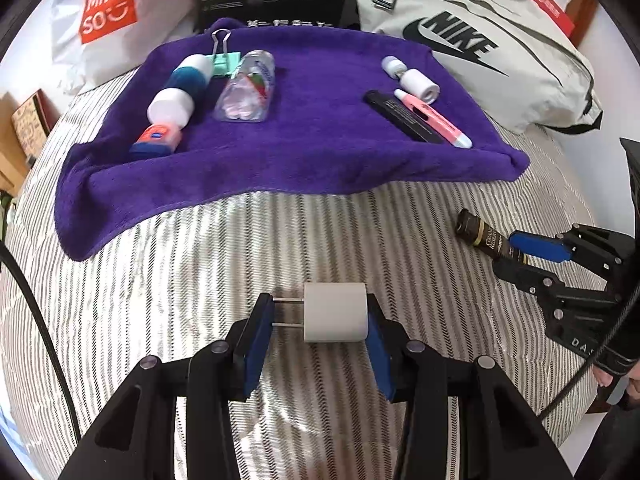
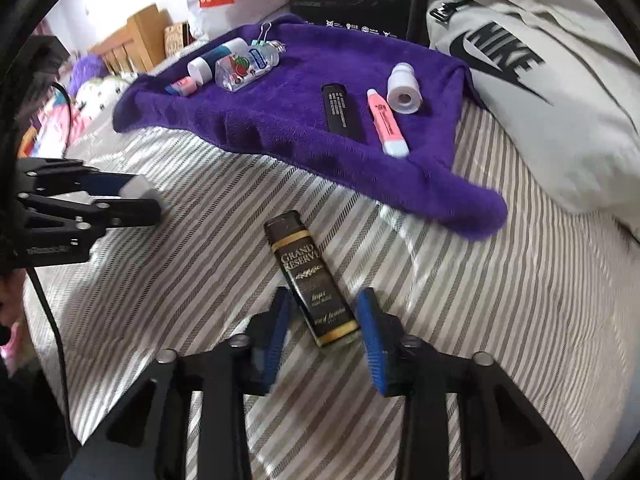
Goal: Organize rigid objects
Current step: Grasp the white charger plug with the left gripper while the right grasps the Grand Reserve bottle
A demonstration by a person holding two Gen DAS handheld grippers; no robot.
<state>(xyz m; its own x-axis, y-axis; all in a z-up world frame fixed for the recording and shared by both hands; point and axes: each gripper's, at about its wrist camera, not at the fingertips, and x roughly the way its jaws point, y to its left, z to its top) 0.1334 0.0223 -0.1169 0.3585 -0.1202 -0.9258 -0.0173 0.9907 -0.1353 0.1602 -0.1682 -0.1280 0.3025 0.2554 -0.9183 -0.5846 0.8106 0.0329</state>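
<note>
The left gripper (image 1: 320, 320) clamps a white charger (image 1: 335, 312) over the striped bedding (image 1: 200, 300) — its prongs against one pad. The right gripper (image 2: 322, 326) straddles a dark bottle (image 2: 310, 280); the right pad touches, contact on the left is unclear. Both angle steeply downward.

The striped bed (image 1: 168, 300) is viewed steeply and closely from 2 wrist cameras; the purple towel (image 1: 320, 136) ahead is shared by both views.

Black tongs (image 1: 320, 320), blue pads (image 2: 374, 344), silver screws, black cable
</note>
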